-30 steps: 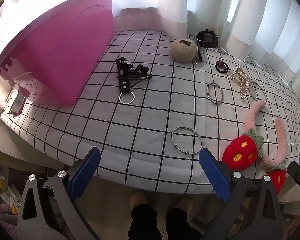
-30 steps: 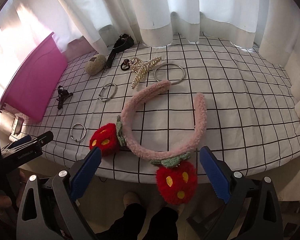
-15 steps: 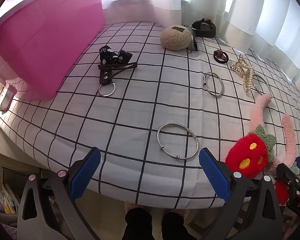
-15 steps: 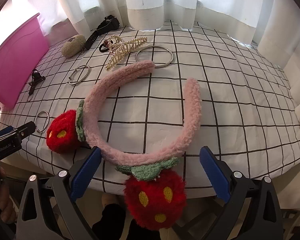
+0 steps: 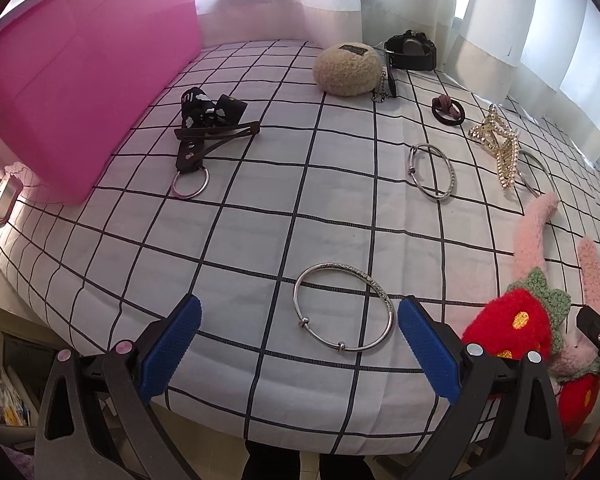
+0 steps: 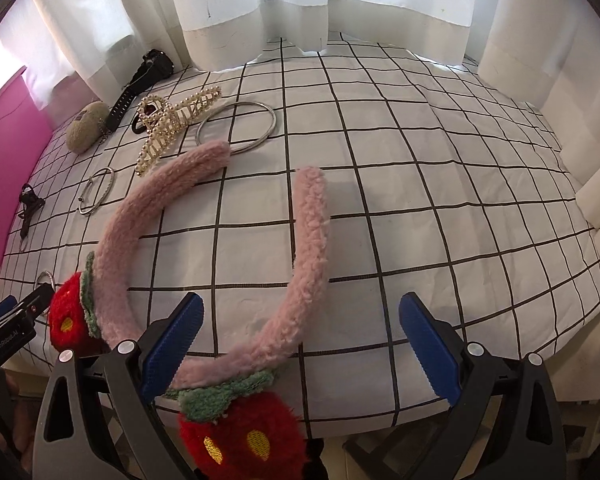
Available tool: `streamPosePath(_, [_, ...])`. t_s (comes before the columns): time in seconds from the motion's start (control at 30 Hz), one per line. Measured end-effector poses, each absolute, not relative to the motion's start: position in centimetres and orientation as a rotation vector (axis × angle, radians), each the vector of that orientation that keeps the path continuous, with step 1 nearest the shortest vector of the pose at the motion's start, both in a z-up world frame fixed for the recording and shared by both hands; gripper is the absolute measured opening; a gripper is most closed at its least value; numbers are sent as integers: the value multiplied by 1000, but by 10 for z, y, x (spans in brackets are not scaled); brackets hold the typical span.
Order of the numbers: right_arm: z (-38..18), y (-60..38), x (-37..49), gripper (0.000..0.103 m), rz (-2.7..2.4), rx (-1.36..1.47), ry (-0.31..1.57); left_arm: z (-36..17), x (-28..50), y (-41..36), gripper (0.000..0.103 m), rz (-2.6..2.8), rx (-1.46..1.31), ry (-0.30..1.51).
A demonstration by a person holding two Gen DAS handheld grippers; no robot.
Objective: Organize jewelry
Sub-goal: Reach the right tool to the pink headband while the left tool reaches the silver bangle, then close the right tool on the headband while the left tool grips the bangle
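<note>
1. You had barely begun: every piece I could see lay loose on the checked tablecloth, and none showed inside the pink storage bin at ten o'clock in the left view, though its inside was hidden from me.
2. Your left gripper was spread wide and held nothing; the nearest silver bangle lay flat on the cloth between its blue pads, not yet pinched.
3. Your right gripper was spread wide too, empty, with the pink strawberry headband lying in its gap and one strawberry at six o'clock.
4. Bangles counted: three silver ones — the near one, a second bangle at one o'clock, and a large plain hoop under the headband's tip.
5. One each of the rest:
   - pearl hair claw;
   - black wristwatch;
   - beige fluffy pouch with a chain;
   - dark hair tie;
   - black strap keyring.
6. By my judgement, all ten pieces were left to sort, and a phone-like object sat beside the bin at nine o'clock.
</note>
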State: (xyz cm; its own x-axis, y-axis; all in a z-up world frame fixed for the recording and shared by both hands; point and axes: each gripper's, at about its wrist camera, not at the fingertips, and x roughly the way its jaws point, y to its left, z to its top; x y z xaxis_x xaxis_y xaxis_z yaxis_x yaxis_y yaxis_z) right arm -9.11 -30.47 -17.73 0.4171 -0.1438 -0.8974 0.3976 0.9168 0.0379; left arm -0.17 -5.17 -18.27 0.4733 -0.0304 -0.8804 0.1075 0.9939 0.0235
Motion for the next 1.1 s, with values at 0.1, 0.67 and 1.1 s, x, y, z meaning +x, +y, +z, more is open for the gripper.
streamPosePath(0.1, [-184, -307, -89, 94, -350, 254, 1114, -186, 1, -53, 97, -81, 79, 1075])
streamPosePath(0.67, [-187, -301, -92, 93, -350, 205, 1074, -190, -16, -54, 91, -113, 63, 936])
streamPosePath(1.1, [-176, -287, -89, 23, -268, 159, 1047, -182, -19, -67, 50, -193, 81, 947])
